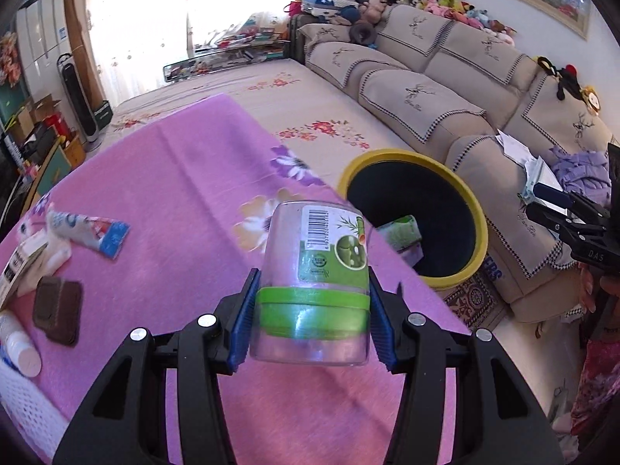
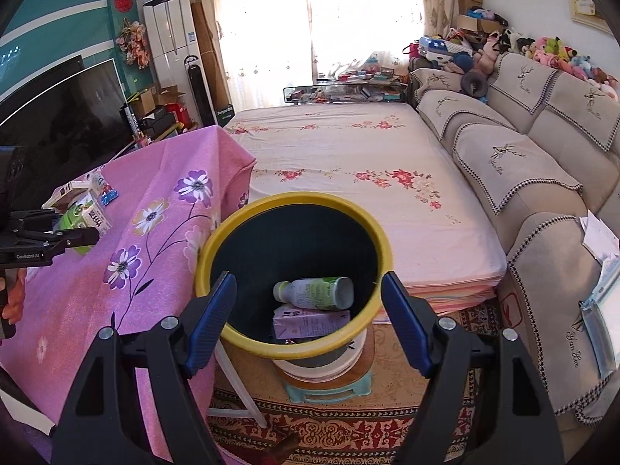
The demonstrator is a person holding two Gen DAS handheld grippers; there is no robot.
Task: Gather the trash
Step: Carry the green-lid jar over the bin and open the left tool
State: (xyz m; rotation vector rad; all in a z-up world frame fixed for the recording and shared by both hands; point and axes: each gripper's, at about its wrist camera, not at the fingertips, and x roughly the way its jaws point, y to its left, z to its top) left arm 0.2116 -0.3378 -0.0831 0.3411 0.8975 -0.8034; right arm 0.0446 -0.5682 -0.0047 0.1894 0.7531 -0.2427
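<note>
Carrying the clear plastic jar (image 1: 314, 283) across to the bin (image 1: 474, 209) is the step in hand, by my reading, and doing it well means keeping the squeeze steady until the jar hangs squarely over the dark opening, since the smooth wall could slip between the blue pads (image 1: 244, 321). The left gripper (image 1: 312, 323) is clamped on the jar at its green band, low in the centre of the left view, above the pink tablecloth (image 1: 155, 178); the yellow-rimmed bin sits to the jar's right, past the table edge. The right gripper (image 2: 308, 325) stands wide apart, holding nothing, at the bottom of the right view directly over the bin, where a bottle (image 2: 316, 292) and a purple carton (image 2: 306, 323) already lie. More litter, a tube (image 1: 91, 232) among it, waits at the left edge.
</note>
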